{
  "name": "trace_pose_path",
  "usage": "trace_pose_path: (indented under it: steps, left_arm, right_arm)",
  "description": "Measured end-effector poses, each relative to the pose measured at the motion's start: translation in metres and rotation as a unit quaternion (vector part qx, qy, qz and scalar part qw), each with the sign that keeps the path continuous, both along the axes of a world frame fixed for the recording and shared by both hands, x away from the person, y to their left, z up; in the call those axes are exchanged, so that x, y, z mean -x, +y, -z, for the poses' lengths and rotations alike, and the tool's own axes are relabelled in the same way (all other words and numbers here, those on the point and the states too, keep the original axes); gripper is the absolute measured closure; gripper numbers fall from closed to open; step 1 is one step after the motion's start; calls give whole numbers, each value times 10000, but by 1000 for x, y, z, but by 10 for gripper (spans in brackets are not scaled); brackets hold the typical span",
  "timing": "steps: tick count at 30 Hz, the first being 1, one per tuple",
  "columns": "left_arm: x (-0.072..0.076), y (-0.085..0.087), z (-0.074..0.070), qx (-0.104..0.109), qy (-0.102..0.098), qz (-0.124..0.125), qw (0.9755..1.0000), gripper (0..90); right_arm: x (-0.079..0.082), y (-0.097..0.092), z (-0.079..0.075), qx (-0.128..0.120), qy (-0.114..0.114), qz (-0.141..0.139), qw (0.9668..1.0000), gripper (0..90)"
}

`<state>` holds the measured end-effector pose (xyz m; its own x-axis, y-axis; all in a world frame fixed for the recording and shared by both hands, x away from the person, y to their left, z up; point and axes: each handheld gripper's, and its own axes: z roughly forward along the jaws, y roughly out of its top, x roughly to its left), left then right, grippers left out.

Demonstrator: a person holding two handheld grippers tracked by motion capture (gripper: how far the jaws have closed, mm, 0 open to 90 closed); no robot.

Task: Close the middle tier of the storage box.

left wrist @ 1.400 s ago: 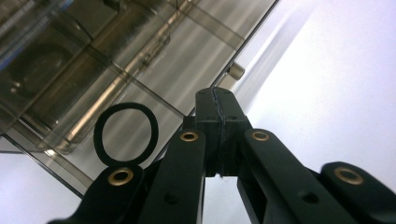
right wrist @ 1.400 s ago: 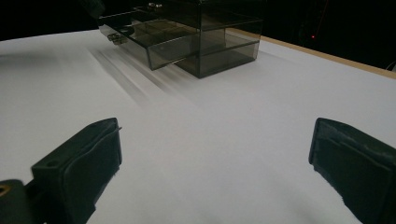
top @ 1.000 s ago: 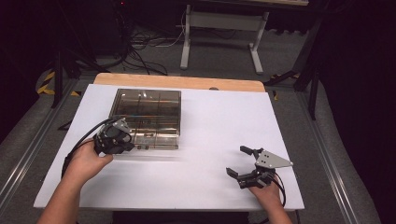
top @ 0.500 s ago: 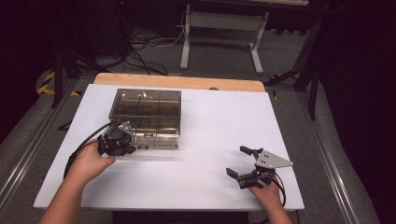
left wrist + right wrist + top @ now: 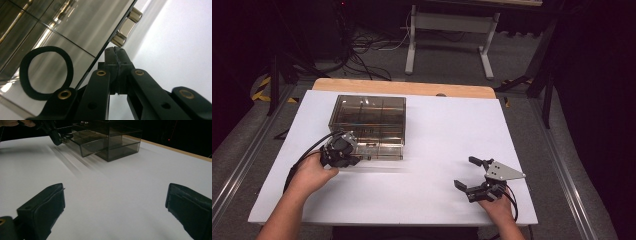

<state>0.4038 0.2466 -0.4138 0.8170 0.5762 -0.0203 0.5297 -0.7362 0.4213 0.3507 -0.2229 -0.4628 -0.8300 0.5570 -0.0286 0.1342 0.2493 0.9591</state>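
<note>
1. Right gripper [image 5: 473,176]. Located at the 5 o'clock corner of the white table [image 5: 447,135] in the high view, held low over the surface by the right hand [image 5: 498,206]. In the right gripper view the two jaws stand far apart with bare table surface between them; nothing is gripped. It points toward 10 o'clock, well apart from the work.

2. Left gripper [image 5: 354,159]. Located at 8 o'clock, held by the left hand [image 5: 312,175] with the forearm entering from the bottom edge. The gripper points toward 3 o'clock, roughly level. In the left gripper view the jaws are pressed fully together, tips just below the metal handle [image 5: 127,27] of the drawer [image 5: 93,143]. Whether the tips touch the handle cannot be told.

3. Drawer box [image 5: 369,117]. Sits at 11 o'clock from table centre, on the white surface. It is smoked clear plastic with internal dividers. In the right gripper view one drawer projects part way out of the near face.

4. Handling judgement. The box is likely light, rigid and smooth-walled, so it may slide on the table when the drawer is pulled or pushed. The thin plastic walls look liable to crack under a hard pinch. The small metal handle is the best contact point: hook or pinch it, and move in line with the drawer's travel. The idle right gripper could brace the box.
</note>
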Motion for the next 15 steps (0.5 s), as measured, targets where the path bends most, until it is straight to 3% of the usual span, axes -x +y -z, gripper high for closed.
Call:
trace_pose_path:
  steps: [15]
  left_arm:
    - [1, -1, -1, 2, -91, -9, 10000, 895]
  right_arm:
    - [-1, 0, 0, -9, 11, 20, 10000, 29]
